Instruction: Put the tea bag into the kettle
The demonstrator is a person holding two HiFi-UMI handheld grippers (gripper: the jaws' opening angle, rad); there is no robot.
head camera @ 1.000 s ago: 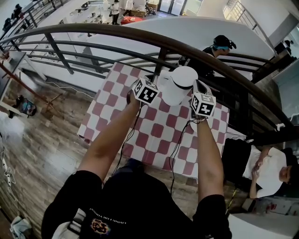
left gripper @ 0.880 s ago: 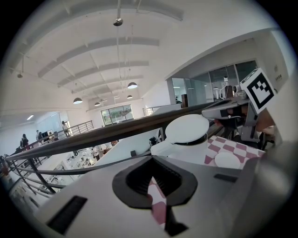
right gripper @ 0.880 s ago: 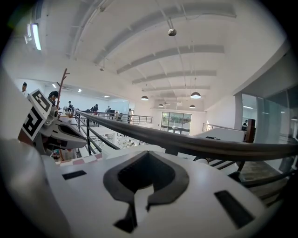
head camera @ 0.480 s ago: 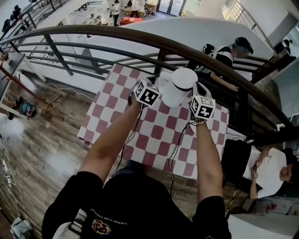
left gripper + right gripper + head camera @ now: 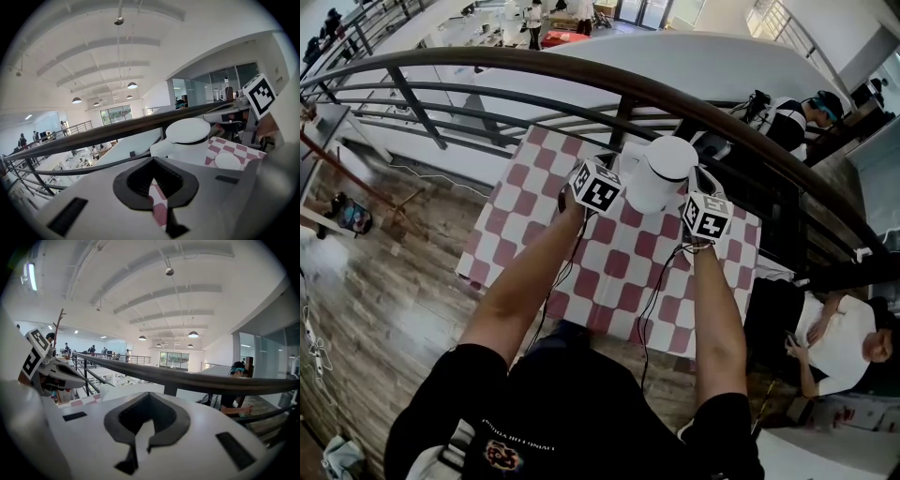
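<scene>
A white kettle [image 5: 659, 173] with its lid on stands at the far side of the red-and-white checked table [image 5: 609, 262]. My left gripper [image 5: 605, 164] sits just left of it by the spout, and my right gripper [image 5: 698, 176] just right of it. In the left gripper view the kettle [image 5: 188, 140] is close ahead, and the left gripper [image 5: 157, 187] is shut with nothing between its pads. The right gripper [image 5: 143, 427] is also shut and empty, with the kettle [image 5: 124, 392] low behind its jaws. No tea bag shows in any view.
A dark curved railing [image 5: 581, 75] runs right behind the table. A white round disc [image 5: 228, 161] lies on the cloth right of the kettle. A person [image 5: 802, 117] stands beyond the rail and another [image 5: 844, 347] sits at the right. Wooden floor lies to the left.
Both grippers and the kettle have stayed where they were. The person beyond the railing has walked to the right.
</scene>
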